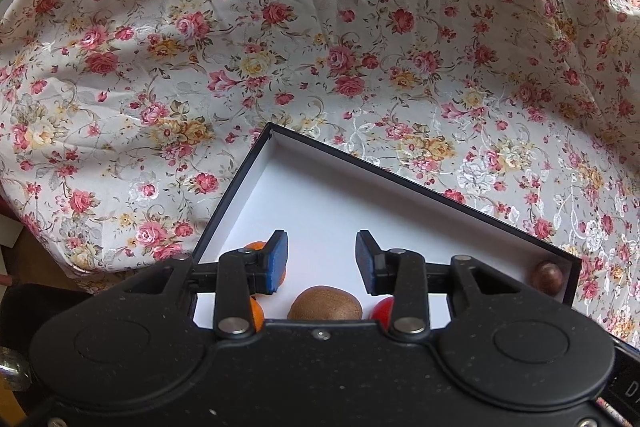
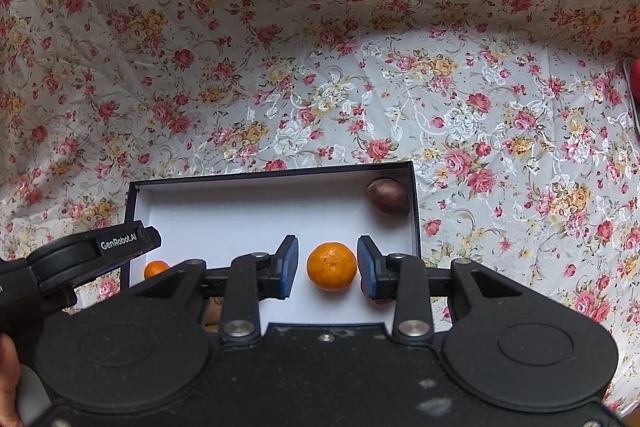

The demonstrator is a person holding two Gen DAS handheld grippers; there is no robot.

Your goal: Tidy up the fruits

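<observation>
A floral cloth (image 1: 320, 47) covers the whole surface and rises behind. Its pattern shows red, pink and yellow roses.

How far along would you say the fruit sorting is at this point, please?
Mostly done, it seems: the box already holds a dark round fruit, a kiwi, a red fruit and oranges. In hand: nothing; the right gripper is open around one orange, and the left gripper is open. Possibly left: something red at the cloth's edge.
</observation>
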